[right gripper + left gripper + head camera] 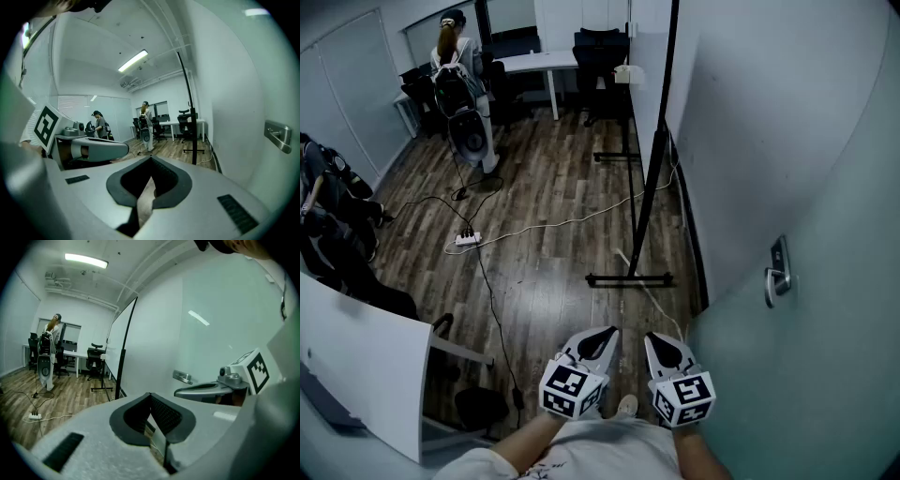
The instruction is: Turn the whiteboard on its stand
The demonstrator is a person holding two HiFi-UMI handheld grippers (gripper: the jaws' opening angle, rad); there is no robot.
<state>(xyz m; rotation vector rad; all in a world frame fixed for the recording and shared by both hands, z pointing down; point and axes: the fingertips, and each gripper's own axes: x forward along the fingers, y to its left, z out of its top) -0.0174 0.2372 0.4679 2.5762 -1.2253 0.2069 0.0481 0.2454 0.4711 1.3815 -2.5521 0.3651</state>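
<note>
The whiteboard stands edge-on to me near the right wall, a thin black-framed panel on a black stand whose foot rests on the wood floor. It shows as a white board with a dark edge in the left gripper view, and as a black upright in the right gripper view. Both grippers are held low and close to my body, well short of the stand. The left gripper is shut and empty. The right gripper is shut too, with nothing in it.
A door with a metal handle is close on my right. A power strip and cables lie on the floor ahead. A white panel and a chair stand at my left. A person stands by a desk far back.
</note>
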